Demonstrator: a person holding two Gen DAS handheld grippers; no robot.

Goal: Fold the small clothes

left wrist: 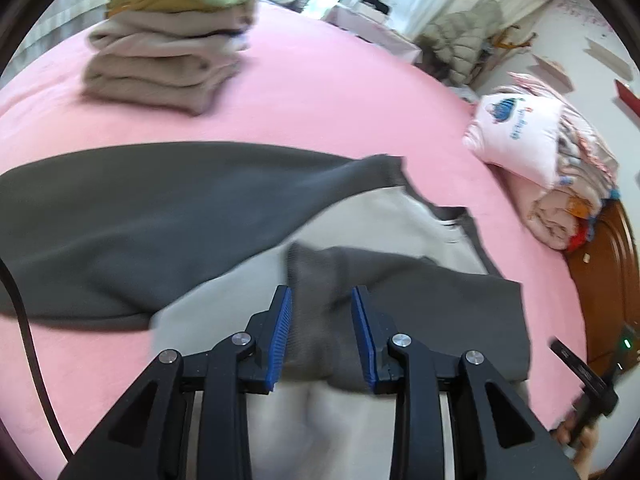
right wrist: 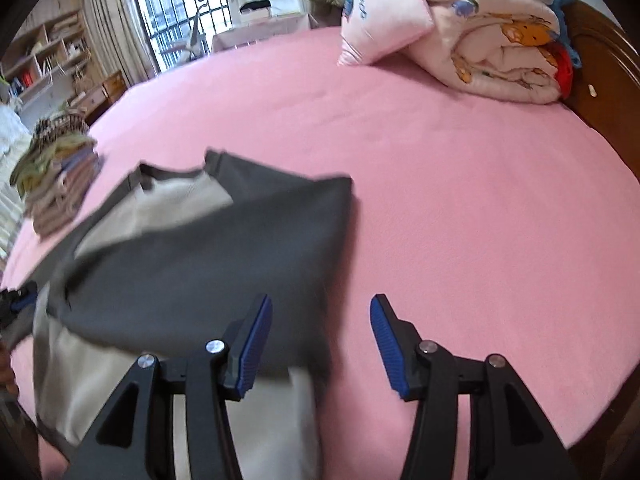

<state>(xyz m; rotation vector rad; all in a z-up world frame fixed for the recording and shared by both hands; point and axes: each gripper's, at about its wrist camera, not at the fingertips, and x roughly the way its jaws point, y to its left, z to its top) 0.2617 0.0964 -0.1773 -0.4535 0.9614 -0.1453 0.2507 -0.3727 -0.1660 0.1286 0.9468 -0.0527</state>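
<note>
Left gripper [left wrist: 322, 300] sits low over the garment [left wrist: 168, 216], jaws moderately apart, blue pads either side of a bunched dark grey cuff or sleeve end [left wrist: 320, 280]; cloth lies between the pads, but blur means I cannot tell if they actually pinch it. Under and just ahead of this gripper is the light grey body panel of the garment, with a dark grey sleeve lying across to its left and another dark grey part to its right. Right gripper [right wrist: 320, 320] has jaws wide apart, nothing held; its left finger [right wrist: 256, 336] is over the edge of the folded-over dark grey part [right wrist: 208, 256], its right finger [right wrist: 388, 340] over bare pink sheet [right wrist: 460, 208]. The garment spreads left and ahead of the right gripper, light grey showing beneath the dark flap and near the collar [right wrist: 176, 176]. The left gripper's tip [right wrist: 20, 304] shows at the far left edge of the right wrist view, at the garment's edge. The right gripper's black body [left wrist: 584, 384] shows at the lower right of the left wrist view. Farther ahead and left of both: a stack of folded clothes [left wrist: 168, 48], well apart from the garment. Far right: a pink pillow [left wrist: 516, 128] against rolled quilts [right wrist: 508, 52], wooden headboard [left wrist: 604, 280] behind. Beyond the bed: curtains [right wrist: 108, 32], barred window [right wrist: 176, 8], shelving [right wrist: 44, 60].
</note>
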